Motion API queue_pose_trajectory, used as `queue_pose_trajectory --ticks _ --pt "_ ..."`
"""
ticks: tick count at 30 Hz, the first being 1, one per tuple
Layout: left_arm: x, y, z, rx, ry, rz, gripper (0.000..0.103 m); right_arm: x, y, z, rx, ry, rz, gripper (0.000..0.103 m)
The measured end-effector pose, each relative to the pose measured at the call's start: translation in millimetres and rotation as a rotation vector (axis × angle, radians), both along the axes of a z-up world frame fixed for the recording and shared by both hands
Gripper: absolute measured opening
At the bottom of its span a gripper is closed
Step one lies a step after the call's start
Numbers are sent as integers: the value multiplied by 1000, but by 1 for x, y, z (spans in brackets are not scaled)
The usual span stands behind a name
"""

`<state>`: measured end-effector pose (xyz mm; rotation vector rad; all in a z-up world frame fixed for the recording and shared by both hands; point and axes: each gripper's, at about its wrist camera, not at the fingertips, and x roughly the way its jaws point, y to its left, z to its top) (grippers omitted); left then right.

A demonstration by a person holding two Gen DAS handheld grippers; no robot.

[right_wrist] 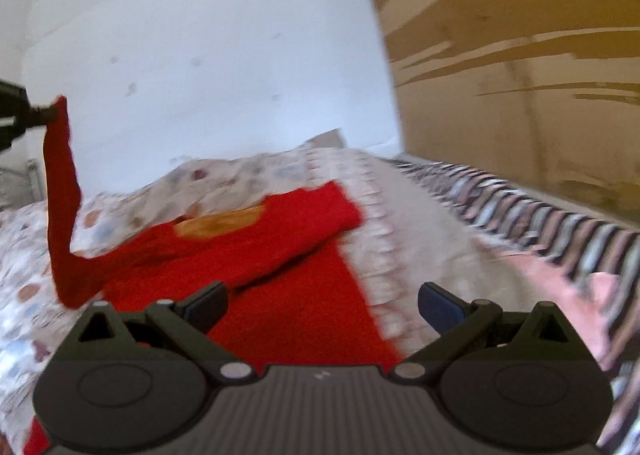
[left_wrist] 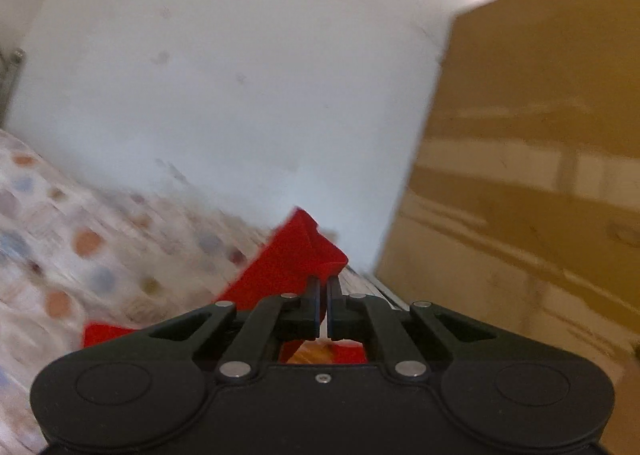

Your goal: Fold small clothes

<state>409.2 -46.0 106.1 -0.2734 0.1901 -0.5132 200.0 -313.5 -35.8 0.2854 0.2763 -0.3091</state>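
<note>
A small red garment [right_wrist: 288, 255] with an orange patch [right_wrist: 220, 225] lies on the dotted bedspread [right_wrist: 224, 179]. One long red part of it [right_wrist: 60, 195] is pulled up at the left, pinched by my left gripper [right_wrist: 50, 113]. In the left wrist view that gripper [left_wrist: 323, 285] is shut, with red cloth [left_wrist: 296, 255] bunched at its fingertips and more red below. My right gripper [right_wrist: 320, 305] hovers over the near part of the garment, jaws wide apart, nothing between them.
A white wall [right_wrist: 200, 55] stands behind the bed. A tall cardboard box [right_wrist: 520, 55] rises at the right, also seen as a brown box [left_wrist: 540, 175]. A striped cloth [right_wrist: 540, 211] and pink fabric [right_wrist: 580, 295] lie on the bed's right side.
</note>
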Motion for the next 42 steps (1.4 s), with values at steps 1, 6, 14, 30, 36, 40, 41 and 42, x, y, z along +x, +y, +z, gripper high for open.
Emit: queue_pose_trajectory --ticks 1,6,14,30,36,40,41,42 --pt "-5 -14 -10 6 16 -28 1 -5 -7 1 5 0 -19 103" --pt "-20 -76 -60 79 102 -154 1 -34 -36 -8 25 38 -97 103" --pt "-26 -92 -121 151 248 -208 2 -53 -48 -25 28 114 -143 103" --pt "-59 -17 -130 182 344 -102 92 -39 -16 -17 -36 108 -54 103" --pt "-42 38 -133 371 316 173 99 8 3 1 -98 186 139 103" --pt "-11 66 -143 497 289 347 101 51 19 4 -53 252 287 103" --pt "-3 72 -145 514 291 367 101 59 26 5 -57 255 307 103" --pt "5 76 -146 523 293 380 101 67 32 6 -72 252 324 103"
